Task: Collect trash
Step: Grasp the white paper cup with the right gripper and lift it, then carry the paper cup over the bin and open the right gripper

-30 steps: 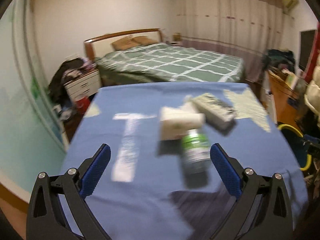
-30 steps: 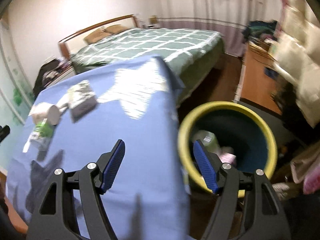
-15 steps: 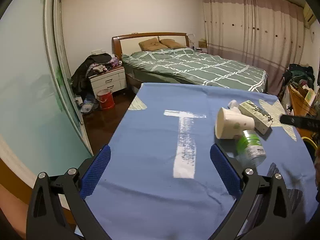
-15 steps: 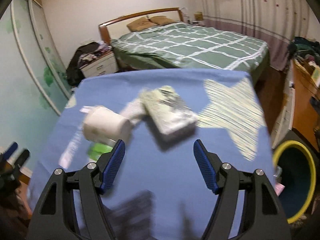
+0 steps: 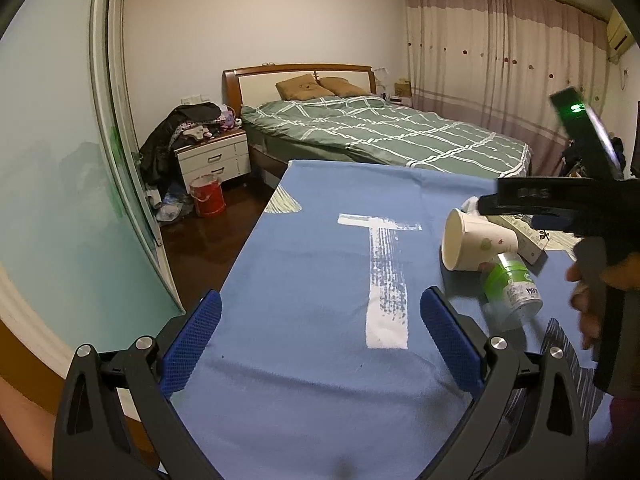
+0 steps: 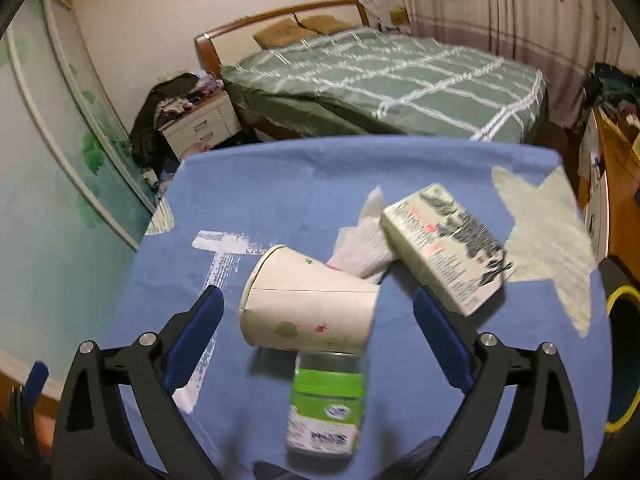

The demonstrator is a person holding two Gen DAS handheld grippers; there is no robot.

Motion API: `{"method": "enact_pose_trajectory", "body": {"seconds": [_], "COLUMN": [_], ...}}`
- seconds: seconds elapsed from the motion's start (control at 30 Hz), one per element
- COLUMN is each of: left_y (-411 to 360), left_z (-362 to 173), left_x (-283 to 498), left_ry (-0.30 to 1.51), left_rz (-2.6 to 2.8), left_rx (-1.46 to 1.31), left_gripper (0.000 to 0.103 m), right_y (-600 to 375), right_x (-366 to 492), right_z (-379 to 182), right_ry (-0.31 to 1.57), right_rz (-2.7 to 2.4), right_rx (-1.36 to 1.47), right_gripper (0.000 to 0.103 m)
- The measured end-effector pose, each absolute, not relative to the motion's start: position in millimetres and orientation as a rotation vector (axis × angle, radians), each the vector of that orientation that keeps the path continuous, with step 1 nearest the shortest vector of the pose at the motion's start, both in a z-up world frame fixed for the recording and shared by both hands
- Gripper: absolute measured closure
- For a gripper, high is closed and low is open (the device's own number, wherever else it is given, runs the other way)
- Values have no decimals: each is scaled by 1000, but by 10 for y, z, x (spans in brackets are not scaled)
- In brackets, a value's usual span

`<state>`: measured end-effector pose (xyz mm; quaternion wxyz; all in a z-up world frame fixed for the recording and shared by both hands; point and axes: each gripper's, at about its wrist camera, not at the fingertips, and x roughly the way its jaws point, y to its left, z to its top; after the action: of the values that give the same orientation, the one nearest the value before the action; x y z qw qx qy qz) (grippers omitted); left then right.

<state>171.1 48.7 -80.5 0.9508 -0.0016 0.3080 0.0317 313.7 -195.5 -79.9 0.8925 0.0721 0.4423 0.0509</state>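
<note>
A white paper cup (image 6: 308, 316) lies on its side on the blue tablecloth (image 6: 248, 184). A clear bottle with a green label (image 6: 326, 400) lies just in front of it. A crumpled tissue (image 6: 360, 248) and a pale printed packet (image 6: 444, 248) lie behind. My right gripper (image 6: 318, 300) hovers over the cup and bottle with its jaws opening, and its pads touch nothing. My left gripper (image 5: 320, 304) stands open over bare cloth, left of the cup (image 5: 476, 244) and bottle (image 5: 512, 288). In the left wrist view the right gripper's body (image 5: 560, 200) and the hand (image 5: 588, 312) holding it appear at the right.
A yellow-rimmed bin (image 6: 620, 292) stands on the floor off the table's right end. Beyond the table are a green checked bed (image 5: 380, 132), a white nightstand (image 5: 212, 160), a red bucket (image 5: 207, 196) and a glass sliding door (image 5: 60, 180) on the left.
My right gripper swung from above the bin to over the cup and bottle, and its jaws spread wider. My left gripper shifted left, so the trash now sits at its right.
</note>
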Motion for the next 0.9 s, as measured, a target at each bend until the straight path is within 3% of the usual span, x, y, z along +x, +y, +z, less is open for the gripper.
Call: {"method": "enact_pose_trajectory", "body": {"seconds": [0.4, 0.47, 0.9], "left_y": [601, 602, 464], "left_z": [-866, -879, -925], "left_x": [1710, 1712, 1756], "left_ry": [636, 637, 648], "left_rz": [61, 60, 40], "left_rx": [-28, -29, -9], "left_gripper": [5, 5, 5], "right_y": [-1782, -1787, -2095], "right_x": [3322, 3313, 2992], "right_z": [-1145, -1157, -603], "right_ry": [995, 988, 817], "right_rz": [14, 15, 83], "right_rx": [74, 66, 162], "right_gripper": [12, 17, 18]}}
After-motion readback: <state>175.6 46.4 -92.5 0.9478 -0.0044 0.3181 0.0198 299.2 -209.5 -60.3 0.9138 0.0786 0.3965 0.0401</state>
